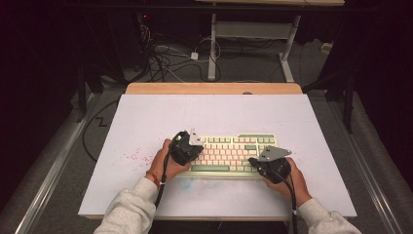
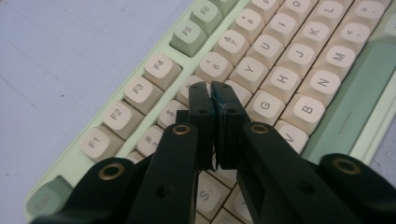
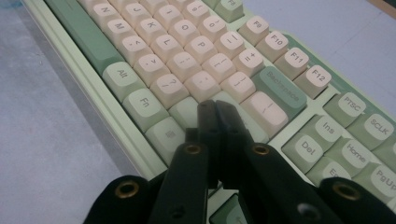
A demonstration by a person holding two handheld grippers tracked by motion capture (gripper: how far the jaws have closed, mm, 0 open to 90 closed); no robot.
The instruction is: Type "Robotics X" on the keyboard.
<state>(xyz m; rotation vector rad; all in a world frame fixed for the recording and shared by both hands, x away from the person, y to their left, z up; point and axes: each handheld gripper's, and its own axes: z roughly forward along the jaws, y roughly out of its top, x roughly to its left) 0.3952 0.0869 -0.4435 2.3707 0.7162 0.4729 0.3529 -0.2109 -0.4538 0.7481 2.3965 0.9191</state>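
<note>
Both jaws pressed together, the left hand-held gripper (image 2: 212,91) and right hand-held gripper (image 3: 215,108) poise over the keyboard (image 1: 229,148) on the white worktop (image 1: 146,117), red specks (image 1: 130,156) nearby.

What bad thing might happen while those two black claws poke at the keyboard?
1. The left claw is shut, with its tip over the tightly packed keys near the 5 key; it may press a neighbouring key by mistake.
2. The right claw is shut too and sits low by the Enter area, so it might bump the Backspace key.
3. A hard poke could slide the keyboard on the smooth table.
</note>
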